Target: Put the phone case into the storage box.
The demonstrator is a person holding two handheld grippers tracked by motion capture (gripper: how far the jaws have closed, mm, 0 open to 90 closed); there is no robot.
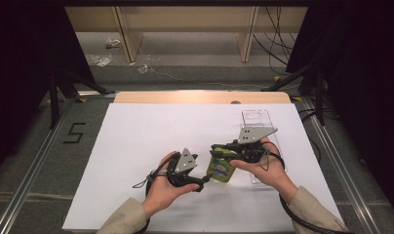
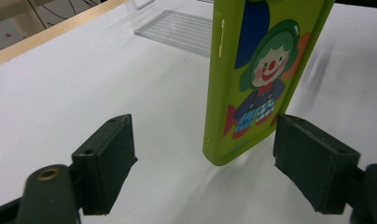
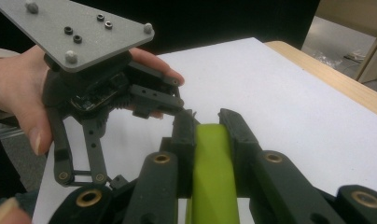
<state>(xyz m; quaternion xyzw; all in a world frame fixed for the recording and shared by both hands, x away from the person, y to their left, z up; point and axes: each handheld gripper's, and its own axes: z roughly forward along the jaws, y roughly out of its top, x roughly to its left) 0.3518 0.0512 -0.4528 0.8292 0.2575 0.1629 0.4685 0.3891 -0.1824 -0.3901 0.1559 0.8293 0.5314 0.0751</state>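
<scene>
Left gripper (image 1: 203,183), near the front edge of the white table (image 1: 136,146), has its black jaws wide open around the bottom of the green clown case (image 2: 252,88), not pressing it yet. Right gripper (image 1: 218,151) pinches the case's thin top edge and holds it up. It looks light, hard and smooth, maybe slippery, so its flat faces seem best to squeeze; a clear ribbed tray (image 1: 257,119) lies by the table's right edge.
</scene>
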